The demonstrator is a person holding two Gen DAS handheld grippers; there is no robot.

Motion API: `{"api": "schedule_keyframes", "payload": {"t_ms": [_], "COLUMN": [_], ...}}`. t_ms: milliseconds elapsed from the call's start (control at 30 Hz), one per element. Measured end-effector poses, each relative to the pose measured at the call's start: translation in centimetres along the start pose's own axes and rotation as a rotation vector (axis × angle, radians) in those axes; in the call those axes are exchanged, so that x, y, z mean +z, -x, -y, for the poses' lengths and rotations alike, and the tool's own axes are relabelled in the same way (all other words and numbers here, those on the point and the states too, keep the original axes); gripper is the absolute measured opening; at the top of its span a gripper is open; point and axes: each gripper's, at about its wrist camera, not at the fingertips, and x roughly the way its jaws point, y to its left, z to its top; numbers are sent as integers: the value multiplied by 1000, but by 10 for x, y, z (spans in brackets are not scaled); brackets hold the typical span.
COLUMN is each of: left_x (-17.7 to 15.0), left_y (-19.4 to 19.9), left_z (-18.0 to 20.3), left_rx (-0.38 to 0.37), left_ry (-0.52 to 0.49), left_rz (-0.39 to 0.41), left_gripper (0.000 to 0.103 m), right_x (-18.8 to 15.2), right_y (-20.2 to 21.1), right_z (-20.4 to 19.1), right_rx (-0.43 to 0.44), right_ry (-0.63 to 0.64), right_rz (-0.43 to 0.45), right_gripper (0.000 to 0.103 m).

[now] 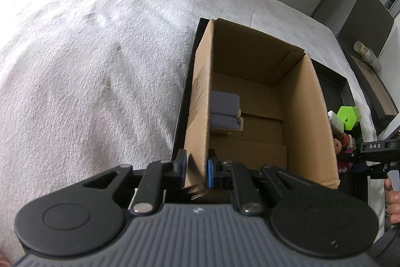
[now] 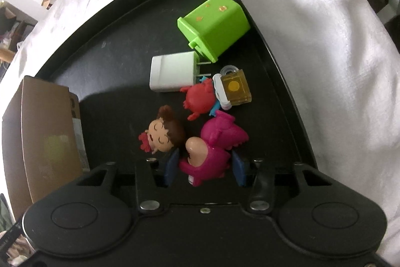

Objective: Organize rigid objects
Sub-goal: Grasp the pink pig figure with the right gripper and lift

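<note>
1. Right tool [image 2: 205, 168] is clamped on the magenta figurine [image 2: 215, 149], which lies on the black tray [image 2: 125, 46], its long axis running away from the pads.
2. Left tool [image 1: 196, 168] pinches the near-left wall of the cardboard box [image 1: 310, 116].
3. The box lies to the left of the toys.
4. Glossy hard plastic; matte corrugated card; the tray sits on a nubby white bed cover [image 1: 87, 66].

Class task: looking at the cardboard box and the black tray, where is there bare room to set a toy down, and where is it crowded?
Free: the cardboard box floor right of the grey toy sofa, and the black tray left of the white charger. Crowded: the cluster from green bin to pink figure.
</note>
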Motion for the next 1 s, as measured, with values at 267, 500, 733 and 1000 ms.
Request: {"api": "schedule_keyframes", "payload": {"t_ms": [267,500,733,1000], "left_x": [-2,-1,-3,-5], "left_y": [2,2,5,8], "left_z": [2,0,2,-2], "left_rx": [13,2,10,-6], "left_ry": [-21,-10,-26,-7], "left_rz": [-2,-10,2,11], "left_gripper": [14,14,14,14], "right_x": [-8,-12,-7,-4], "right_y": [20,43,70,93], "right_z": [5,-2,-28,-65], "right_rx": [1,33,48,77], "right_ry": [-18,12,82,160], "right_rz": [23,62,102,152], "right_gripper": [44,44,44,45]}}
